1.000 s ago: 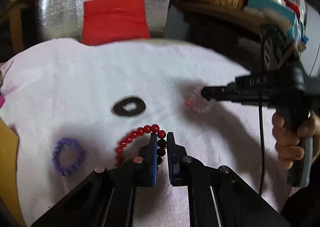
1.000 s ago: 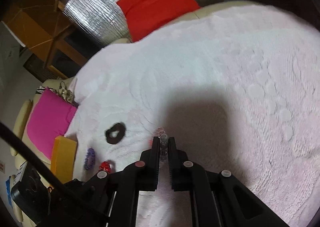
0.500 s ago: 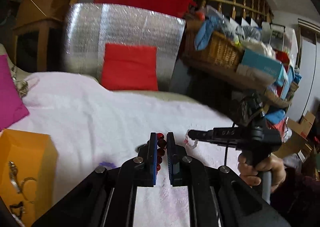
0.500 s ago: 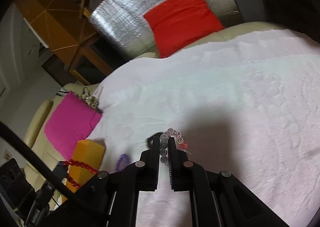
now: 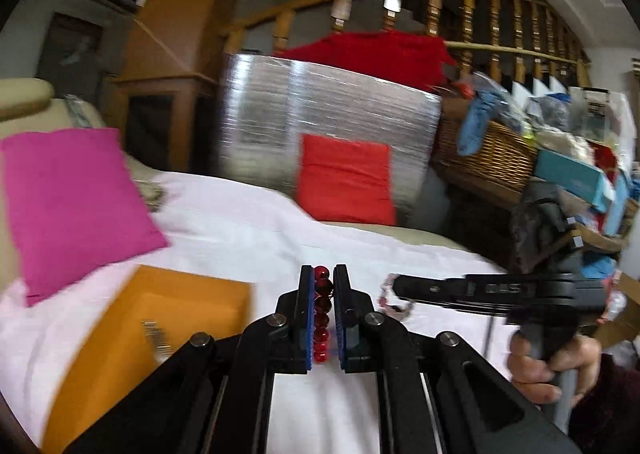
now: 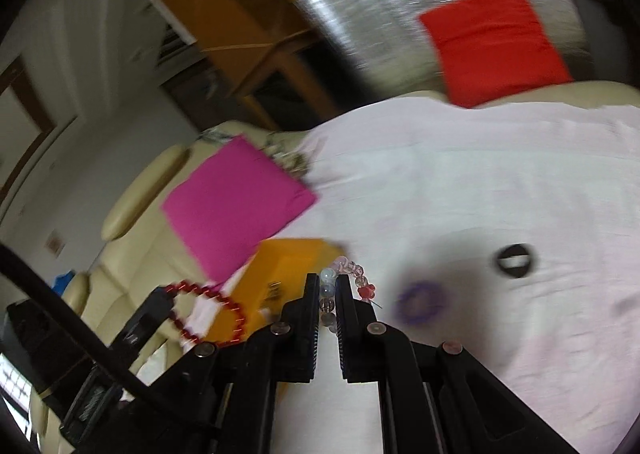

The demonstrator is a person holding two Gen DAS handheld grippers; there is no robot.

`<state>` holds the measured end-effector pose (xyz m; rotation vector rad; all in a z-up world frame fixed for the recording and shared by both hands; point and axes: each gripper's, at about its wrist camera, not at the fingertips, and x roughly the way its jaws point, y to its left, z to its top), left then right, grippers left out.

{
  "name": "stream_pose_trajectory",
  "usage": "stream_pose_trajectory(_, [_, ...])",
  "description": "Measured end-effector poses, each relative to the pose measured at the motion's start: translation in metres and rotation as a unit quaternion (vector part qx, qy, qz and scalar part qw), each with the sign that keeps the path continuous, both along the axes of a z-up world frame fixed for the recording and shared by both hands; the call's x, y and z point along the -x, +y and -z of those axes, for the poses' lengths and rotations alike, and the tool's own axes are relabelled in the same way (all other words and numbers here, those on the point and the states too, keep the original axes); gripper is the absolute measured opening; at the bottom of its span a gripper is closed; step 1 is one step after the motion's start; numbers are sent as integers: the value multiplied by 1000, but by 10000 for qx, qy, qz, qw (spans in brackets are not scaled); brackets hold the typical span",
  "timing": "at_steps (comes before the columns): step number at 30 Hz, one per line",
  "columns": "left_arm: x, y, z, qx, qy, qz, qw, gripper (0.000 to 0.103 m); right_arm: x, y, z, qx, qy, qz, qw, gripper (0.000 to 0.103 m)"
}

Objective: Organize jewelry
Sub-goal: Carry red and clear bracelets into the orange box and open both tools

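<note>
Two bracelets were off the bed, one in each gripper, and the step as I judged it was carrying both to the orange box.

From the left wrist view, my left gripper (image 5: 323, 274) had its jaws pinching the red bracelet (image 5: 322, 310), beads stacked in the narrow gap between the blue pads. The box (image 5: 160, 318) sat on the white cover (image 5: 248, 238) just left of and below the fingers, with something metallic inside it, too blurred to name. My right gripper (image 5: 394, 288) reached in from the right, the clear bracelet (image 5: 386, 300) dangling at its tip.

From the right wrist view, the right gripper (image 6: 327, 282) had its jaws pressed on the clear bracelet (image 6: 352, 274), the loose loop hanging to the right. The box (image 6: 288, 266) lay just beyond the fingertips. The red bracelet (image 6: 208, 314) hung as an open ring near its edge. A purple bracelet (image 6: 420, 302) and a black ring (image 6: 515, 260) lay on the cover to the right, apart from each other.

To do it well, I thought each loop should hang fully over the opening before release, one hand at a time, so the dangling rings would not catch each other or the rim.
</note>
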<state>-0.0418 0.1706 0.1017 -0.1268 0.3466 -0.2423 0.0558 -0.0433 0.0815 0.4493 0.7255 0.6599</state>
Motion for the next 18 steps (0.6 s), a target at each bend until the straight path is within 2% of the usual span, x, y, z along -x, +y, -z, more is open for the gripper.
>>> stream_pose_trajectory(5, [15, 64, 15, 136, 219, -861, 9959, 9, 20, 64, -5, -10, -42, -620, 9981, 9])
stream_pose_trajectory(9, [23, 116, 33, 327, 529, -1458, 9873, 9, 33, 112, 1, 46, 49, -1076, 9942, 9])
stream_pose_trajectory(12, [24, 143, 49, 552, 819, -1665, 9811, 9, 42, 140, 9, 148, 120, -1354, 9906, 9])
stream_pose_trajectory(18, [16, 156, 74, 733, 1321, -1789, 9722, 9, 47, 178, 36, 357, 375, -1600, 9858, 9])
